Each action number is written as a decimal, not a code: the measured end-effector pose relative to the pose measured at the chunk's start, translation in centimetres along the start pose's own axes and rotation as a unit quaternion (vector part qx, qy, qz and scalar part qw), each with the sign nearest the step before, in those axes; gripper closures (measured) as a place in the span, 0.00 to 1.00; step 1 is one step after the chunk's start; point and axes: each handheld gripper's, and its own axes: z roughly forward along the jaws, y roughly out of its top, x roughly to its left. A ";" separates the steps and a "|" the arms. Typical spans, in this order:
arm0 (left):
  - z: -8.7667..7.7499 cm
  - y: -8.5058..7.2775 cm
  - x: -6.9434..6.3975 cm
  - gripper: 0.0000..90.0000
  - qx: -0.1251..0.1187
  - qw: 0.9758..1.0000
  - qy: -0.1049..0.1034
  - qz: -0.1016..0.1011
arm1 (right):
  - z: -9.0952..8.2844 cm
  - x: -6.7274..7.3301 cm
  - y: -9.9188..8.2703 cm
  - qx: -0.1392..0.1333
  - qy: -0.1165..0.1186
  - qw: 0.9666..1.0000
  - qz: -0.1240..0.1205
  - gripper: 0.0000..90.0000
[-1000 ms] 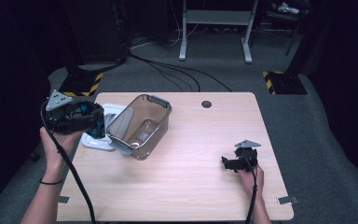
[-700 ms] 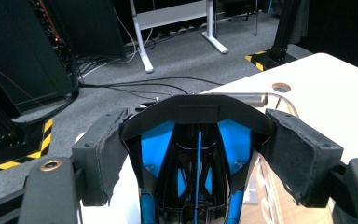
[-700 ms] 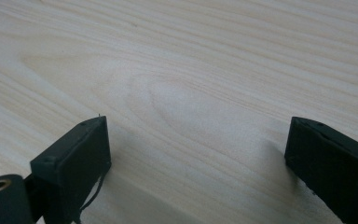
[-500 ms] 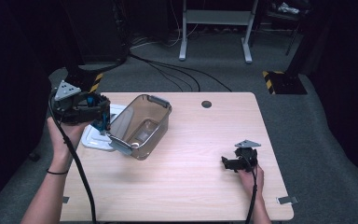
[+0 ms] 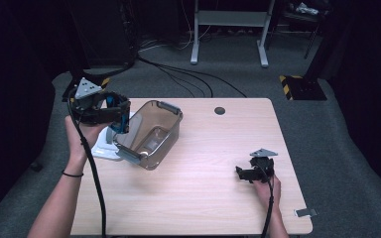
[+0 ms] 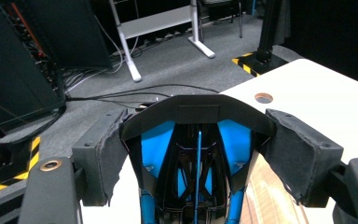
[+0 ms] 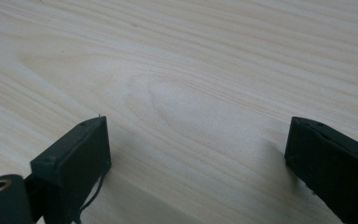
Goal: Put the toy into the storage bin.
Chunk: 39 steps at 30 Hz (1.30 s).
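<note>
My left gripper (image 5: pixel 121 121) hangs above the table's left edge, shut on a black and blue plastic object (image 5: pixel 124 122). In the left gripper view the object (image 6: pixel 198 112) is a black arch over blue parts, and the gripper (image 6: pixel 200 144) has a pad on each of its sides. Just right of it, a clear smoky plastic bin (image 5: pixel 151 135) rests tilted, its left side on a white lid (image 5: pixel 103 149). My right gripper (image 5: pixel 242 173) lies on the table at the right, open; in the right gripper view, bare wood shows between the jaws of the gripper (image 7: pixel 196 154).
The wooden table (image 5: pixel 203 203) has a round cable hole (image 5: pixel 220 110) near its far edge. Cables (image 5: pixel 178 74) run over the grey floor behind, past a white desk frame (image 5: pixel 228 29) and a yellow-black striped base (image 5: pixel 297 87). A small metal piece (image 5: pixel 306 212) sits at the front right corner.
My left gripper has carried the black and blue object to the right and a little up, closer to the bin's left rim. The right gripper has stayed where it was.
</note>
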 end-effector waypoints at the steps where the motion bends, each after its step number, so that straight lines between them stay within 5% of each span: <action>1: 0.2 0.1 -0.2 0.28 0.001 1.000 -0.003 0.000 | 0.0 0.0 0.0 0.001 0.000 1.000 0.001 0.07; 8: 1.7 -0.2 -1.4 0.28 0.011 1.000 -0.018 0.002 | 0.0 0.1 0.0 0.001 0.000 1.000 0.002 0.07; 20: 4.6 -2.9 -2.2 0.28 0.045 0.998 -0.041 -0.012 | 0.0 0.1 0.0 0.001 0.000 1.000 0.002 0.07; 39: 6.5 -7.3 -2.3 0.28 0.073 0.995 -0.057 -0.040 | 0.0 0.1 0.0 0.001 0.000 1.000 0.002 0.07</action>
